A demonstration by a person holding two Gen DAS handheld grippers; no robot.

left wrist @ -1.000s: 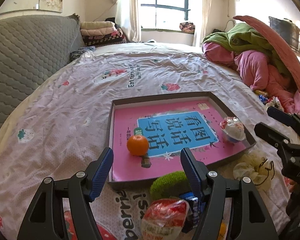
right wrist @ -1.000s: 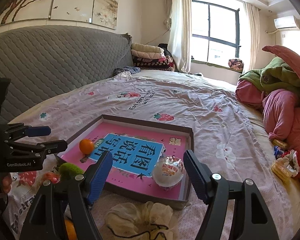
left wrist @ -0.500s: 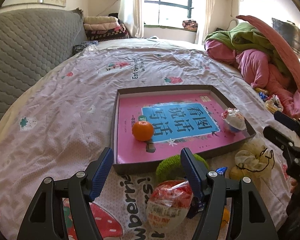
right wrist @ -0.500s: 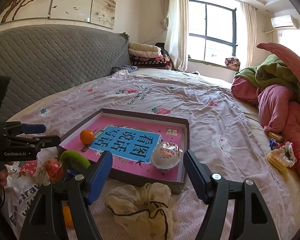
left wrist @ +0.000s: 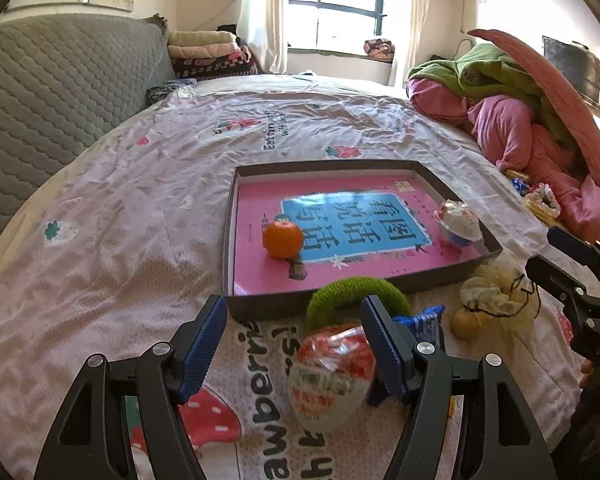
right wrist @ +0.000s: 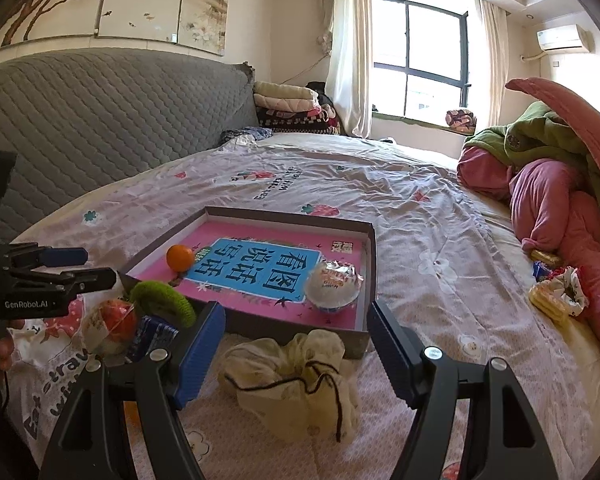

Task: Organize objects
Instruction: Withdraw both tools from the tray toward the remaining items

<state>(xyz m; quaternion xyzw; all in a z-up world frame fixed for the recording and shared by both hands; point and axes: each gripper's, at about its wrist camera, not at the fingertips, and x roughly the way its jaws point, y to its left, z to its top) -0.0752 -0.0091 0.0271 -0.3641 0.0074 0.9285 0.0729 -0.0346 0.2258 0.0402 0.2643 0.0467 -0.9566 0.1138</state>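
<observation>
A shallow dark box (left wrist: 260, 304) (right wrist: 370, 236) with a pink and blue printed bottom lies on the bed. In it are an orange (left wrist: 283, 239) (right wrist: 180, 258) and a wrapped white cup snack (left wrist: 458, 224) (right wrist: 332, 286). In front of the box lie a green knitted ring (left wrist: 356, 290) (right wrist: 162, 302), a red-and-white wrapped snack (left wrist: 330, 372) (right wrist: 108, 326), a blue packet (left wrist: 420, 318) (right wrist: 154, 336) and a cream drawstring pouch (left wrist: 496, 300) (right wrist: 296, 376). My left gripper (left wrist: 294, 344) is open above the wrapped snack. My right gripper (right wrist: 296, 348) is open over the pouch.
A grey padded headboard (right wrist: 100, 120) runs along the left. Piled pink and green bedding (left wrist: 520, 120) (right wrist: 560, 184) fills the right side. Small wrapped snacks (right wrist: 556, 292) lie near the bedding. Folded blankets (left wrist: 208, 52) sit at the far end.
Both grippers have drawn back from the box toward the near edge of the bed. The items in front of the box now show more fully. Nothing was picked up.
</observation>
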